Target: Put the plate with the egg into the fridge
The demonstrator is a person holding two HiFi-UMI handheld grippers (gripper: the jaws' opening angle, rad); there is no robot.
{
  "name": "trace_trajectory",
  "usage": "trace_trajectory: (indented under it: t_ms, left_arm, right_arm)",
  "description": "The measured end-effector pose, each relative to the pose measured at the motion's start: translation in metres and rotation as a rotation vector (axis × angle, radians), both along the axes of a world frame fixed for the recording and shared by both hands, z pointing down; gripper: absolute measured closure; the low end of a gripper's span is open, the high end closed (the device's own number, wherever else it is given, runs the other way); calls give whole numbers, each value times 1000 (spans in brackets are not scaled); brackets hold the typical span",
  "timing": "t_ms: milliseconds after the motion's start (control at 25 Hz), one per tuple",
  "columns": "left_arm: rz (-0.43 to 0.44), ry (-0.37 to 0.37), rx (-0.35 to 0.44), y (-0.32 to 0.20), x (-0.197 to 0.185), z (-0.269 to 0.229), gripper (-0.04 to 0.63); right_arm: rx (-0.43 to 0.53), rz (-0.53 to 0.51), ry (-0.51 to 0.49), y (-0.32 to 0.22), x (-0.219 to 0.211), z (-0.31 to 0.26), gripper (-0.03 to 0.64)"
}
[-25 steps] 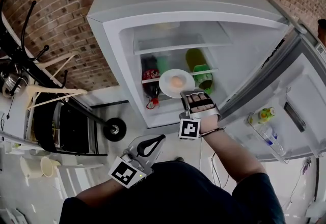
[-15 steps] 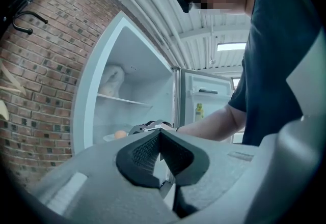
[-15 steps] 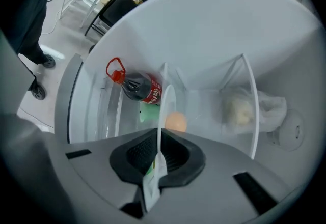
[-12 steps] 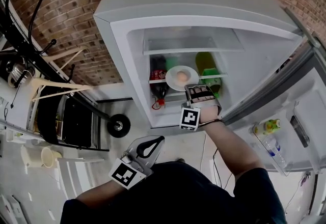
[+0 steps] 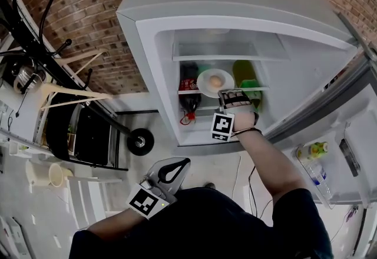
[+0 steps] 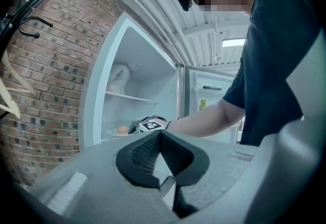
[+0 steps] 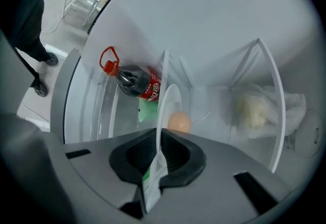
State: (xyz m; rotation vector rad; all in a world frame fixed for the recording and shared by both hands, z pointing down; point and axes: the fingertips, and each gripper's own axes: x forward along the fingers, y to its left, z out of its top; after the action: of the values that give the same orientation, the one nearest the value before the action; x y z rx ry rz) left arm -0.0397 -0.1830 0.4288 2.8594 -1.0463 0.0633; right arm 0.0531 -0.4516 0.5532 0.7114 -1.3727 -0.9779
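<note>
A white plate (image 5: 206, 83) with a brown egg (image 5: 216, 81) on it hangs inside the open fridge (image 5: 154, 46), over its middle shelf. My right gripper (image 5: 231, 95) is shut on the plate's near rim. In the right gripper view the plate (image 7: 170, 100) stands edge-on between the pads, with the egg (image 7: 178, 121) just beyond my right gripper (image 7: 159, 152). My left gripper (image 5: 177, 165) hangs low by the person's body, shut and empty. In the left gripper view my left gripper (image 6: 160, 139) points at the fridge, where the plate (image 6: 115, 132) shows small.
A cola bottle (image 5: 188, 94) lies left of the plate and a green bottle (image 5: 242, 72) stands right of it. A pale bag (image 7: 254, 111) sits on the upper shelf. The open door (image 5: 347, 134) holds bottles (image 5: 315, 149). A rack with hangers (image 5: 65, 96) stands left.
My right gripper has carried the plate with the egg up and further into the fridge. The left gripper has stayed where it was.
</note>
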Motion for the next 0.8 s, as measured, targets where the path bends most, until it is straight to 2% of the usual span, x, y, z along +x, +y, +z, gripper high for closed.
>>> trace_trajectory:
  t_ms: [280,640,800]
  left_arm:
    - [-10,-10,4,6,-3,-1,600]
    - [-14,-11,5,10,-9,-3,598]
    - [0,-1,12,11,-8,-5,598]
  right_arm:
    - [-72,13,24,-11,0,11,572]
    - [-49,22,24,-14,0,11,565]
    - [-22,24,-26,-6,3,2,504]
